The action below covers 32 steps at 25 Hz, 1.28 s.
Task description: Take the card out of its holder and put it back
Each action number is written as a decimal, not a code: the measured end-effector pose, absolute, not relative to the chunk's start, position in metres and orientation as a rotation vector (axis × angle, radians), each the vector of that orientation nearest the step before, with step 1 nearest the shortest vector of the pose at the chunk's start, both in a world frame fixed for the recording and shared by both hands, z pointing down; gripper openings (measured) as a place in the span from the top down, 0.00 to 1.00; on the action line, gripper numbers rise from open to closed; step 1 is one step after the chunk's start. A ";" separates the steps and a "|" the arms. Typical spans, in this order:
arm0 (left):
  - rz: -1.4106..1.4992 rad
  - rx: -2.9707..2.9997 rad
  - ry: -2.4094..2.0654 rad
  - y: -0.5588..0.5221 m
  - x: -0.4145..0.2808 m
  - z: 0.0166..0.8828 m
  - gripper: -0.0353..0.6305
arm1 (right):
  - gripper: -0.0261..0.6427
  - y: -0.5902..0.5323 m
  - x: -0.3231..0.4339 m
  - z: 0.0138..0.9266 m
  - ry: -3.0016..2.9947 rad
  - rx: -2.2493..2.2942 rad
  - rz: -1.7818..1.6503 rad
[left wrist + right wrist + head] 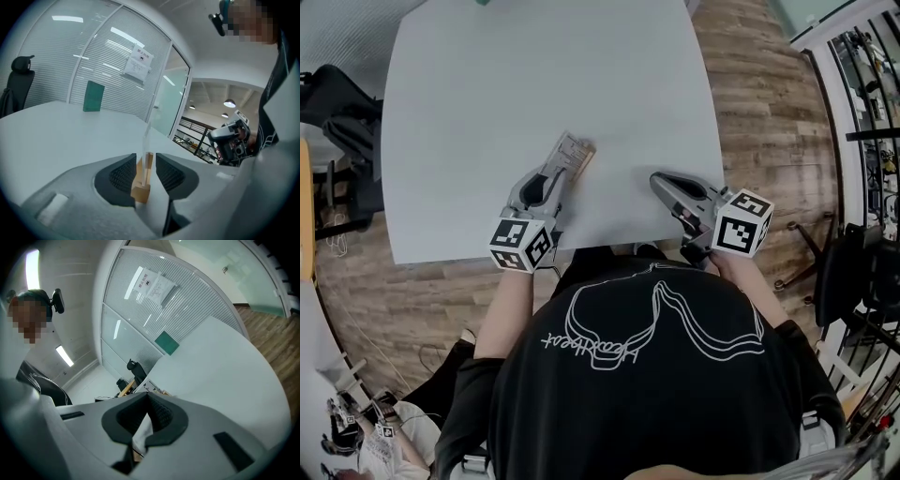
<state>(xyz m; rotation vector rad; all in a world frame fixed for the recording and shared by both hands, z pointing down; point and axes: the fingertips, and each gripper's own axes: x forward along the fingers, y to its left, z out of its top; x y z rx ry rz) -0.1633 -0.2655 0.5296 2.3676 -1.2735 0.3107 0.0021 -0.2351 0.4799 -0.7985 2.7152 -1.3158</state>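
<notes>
Item, far left: black chair (333,103), beside the table edge.

Item: white table (581,75), carrying the work. A green panel (93,96) stands upright at its far edge.

Item: left gripper (146,158), resting low over the near part of the table. Its jaws stand apart on either side of the holder, with a gap between each pad and the wood.

Item: holder (140,190), a small wooden block on the table between those jaws.

Item: card (145,136), a thin pale sheet standing upright in the holder, seen edge-on.

Item: right gripper (146,394), well apart from the holder at the table's near right edge, its jaws drawn together at the tips.

Item, far right: plank floor (759,112).
</notes>
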 end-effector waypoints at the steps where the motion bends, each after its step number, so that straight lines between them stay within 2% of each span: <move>1: 0.298 2.354 -1.291 -0.265 -0.165 0.527 0.76 | 0.95 -0.234 0.006 0.478 2.719 -0.795 -1.309; 5: 0.248 2.295 -1.367 -0.256 -0.175 0.519 0.73 | 0.95 -0.227 0.024 0.469 2.725 -0.790 -1.282; 13: 0.119 2.139 -1.525 -0.202 -0.189 0.502 0.73 | 0.95 -0.189 0.037 0.441 2.830 -0.682 -1.147; 16: 0.060 2.134 -1.486 -0.175 -0.164 0.492 0.75 | 0.95 -0.177 0.042 0.433 2.909 -0.618 -1.072; 23: -0.056 2.252 -1.242 -0.120 -0.089 0.435 0.90 | 0.95 -0.142 0.045 0.414 3.018 -0.551 -0.926; 28: -0.092 2.359 -1.198 -0.093 -0.052 0.397 0.92 | 0.95 -0.123 0.036 0.403 3.064 -0.470 -0.852; 32: 0.012 2.458 -1.175 -0.078 -0.042 0.389 0.92 | 0.95 -0.114 0.025 0.391 3.060 -0.457 -0.821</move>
